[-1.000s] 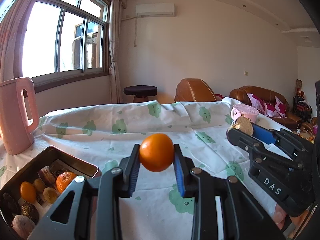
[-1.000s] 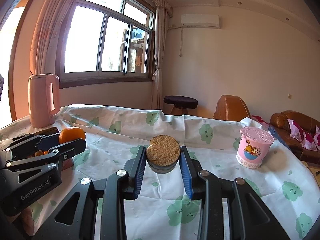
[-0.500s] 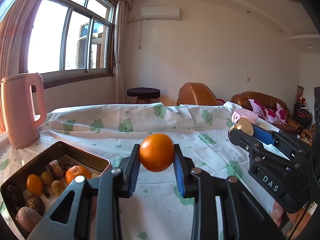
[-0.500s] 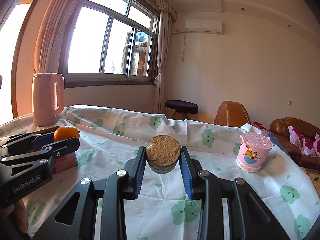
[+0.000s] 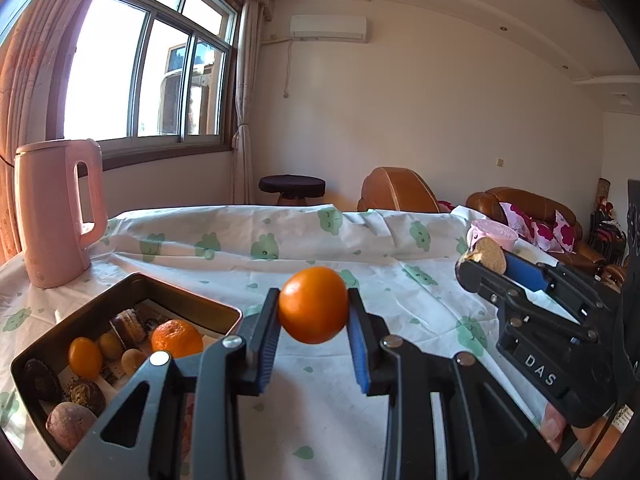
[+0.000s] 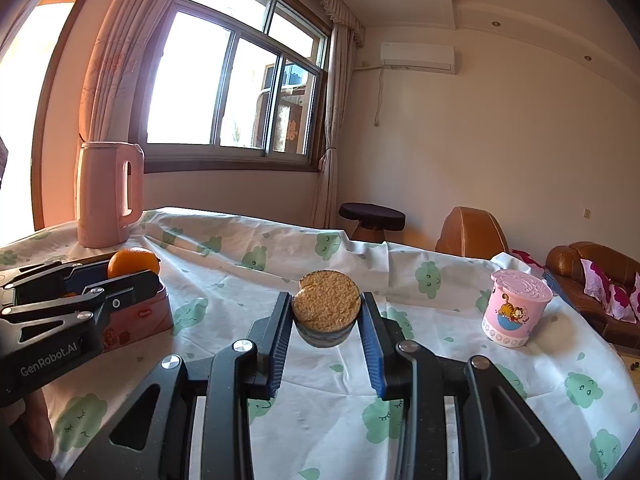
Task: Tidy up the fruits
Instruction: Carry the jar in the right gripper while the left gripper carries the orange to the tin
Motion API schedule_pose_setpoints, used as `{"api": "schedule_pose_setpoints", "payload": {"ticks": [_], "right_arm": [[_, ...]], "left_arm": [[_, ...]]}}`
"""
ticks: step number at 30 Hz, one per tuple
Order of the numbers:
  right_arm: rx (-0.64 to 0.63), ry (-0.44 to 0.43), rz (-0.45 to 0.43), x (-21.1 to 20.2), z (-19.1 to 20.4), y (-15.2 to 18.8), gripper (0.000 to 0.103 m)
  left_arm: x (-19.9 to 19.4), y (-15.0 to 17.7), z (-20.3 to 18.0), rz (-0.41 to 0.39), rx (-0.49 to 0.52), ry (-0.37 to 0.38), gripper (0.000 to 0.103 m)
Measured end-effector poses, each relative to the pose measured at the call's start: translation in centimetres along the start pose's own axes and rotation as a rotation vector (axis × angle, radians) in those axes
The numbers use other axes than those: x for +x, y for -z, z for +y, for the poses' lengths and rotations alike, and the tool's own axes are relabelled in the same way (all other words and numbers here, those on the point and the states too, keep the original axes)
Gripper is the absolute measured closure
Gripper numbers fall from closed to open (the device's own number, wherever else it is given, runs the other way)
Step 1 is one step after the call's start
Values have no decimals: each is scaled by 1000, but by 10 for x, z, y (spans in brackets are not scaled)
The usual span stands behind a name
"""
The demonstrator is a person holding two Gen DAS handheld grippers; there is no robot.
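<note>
Left gripper (image 5: 313, 344): we are seeing its blue pads pinching a smooth orange (image 5: 313, 305) from both sides, lifted above the tablecloth (image 5: 304, 248).
Right gripper (image 6: 325, 338): we are watching its jaws clamping a round crumb-topped cake (image 6: 326, 306), held off the cloth.
Tin (image 5: 196, 305): we are finding it down to the left of the held orange, sitting on the cloth; it is carrying a mandarin (image 5: 177, 338), a small oval orange fruit (image 5: 85, 357) and several dark and tan pastries.
Pink cup (image 6: 516, 308): we are noting it standing upright on the cloth, well to the right of the cake.
Kettle (image 5: 56, 210): we are seeing the pink one standing at the table's far left, beyond the tin.
Stool (image 5: 291, 189): we are spotting it past the table's far edge, under the window.
</note>
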State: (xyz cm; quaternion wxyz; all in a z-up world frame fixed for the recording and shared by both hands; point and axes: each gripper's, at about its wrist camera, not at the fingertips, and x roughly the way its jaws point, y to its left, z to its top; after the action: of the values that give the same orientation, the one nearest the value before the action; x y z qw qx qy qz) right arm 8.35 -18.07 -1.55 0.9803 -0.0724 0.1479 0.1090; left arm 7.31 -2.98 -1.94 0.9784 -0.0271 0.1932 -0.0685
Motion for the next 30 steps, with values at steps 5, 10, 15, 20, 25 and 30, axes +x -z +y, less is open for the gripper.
{"api": "schedule_pose_setpoints", "payload": {"ticks": [5,10,15,20,25,30], "right_arm": [[-3,-30,6,-2,8,-1,68],[-13,-63,1,-5,21,-5,68],[-19,-100,-1,-8,36,-12,68],[-25,-133,-4,-9,50,-19,68],[-38,-163,-11,-10,64,-27,68],[-64,-185,-23,-11,78,-36,68]], "left_arm": [[-6,2,5,6,1,-5,70],[-12,4,13,13,-2,-18,70],[-21,5,27,14,-15,-39,70],[-29,5,42,7,-27,-67,70],[-37,5,54,4,-30,-94,70],[-43,4,65,-3,-32,-120,70]]}}
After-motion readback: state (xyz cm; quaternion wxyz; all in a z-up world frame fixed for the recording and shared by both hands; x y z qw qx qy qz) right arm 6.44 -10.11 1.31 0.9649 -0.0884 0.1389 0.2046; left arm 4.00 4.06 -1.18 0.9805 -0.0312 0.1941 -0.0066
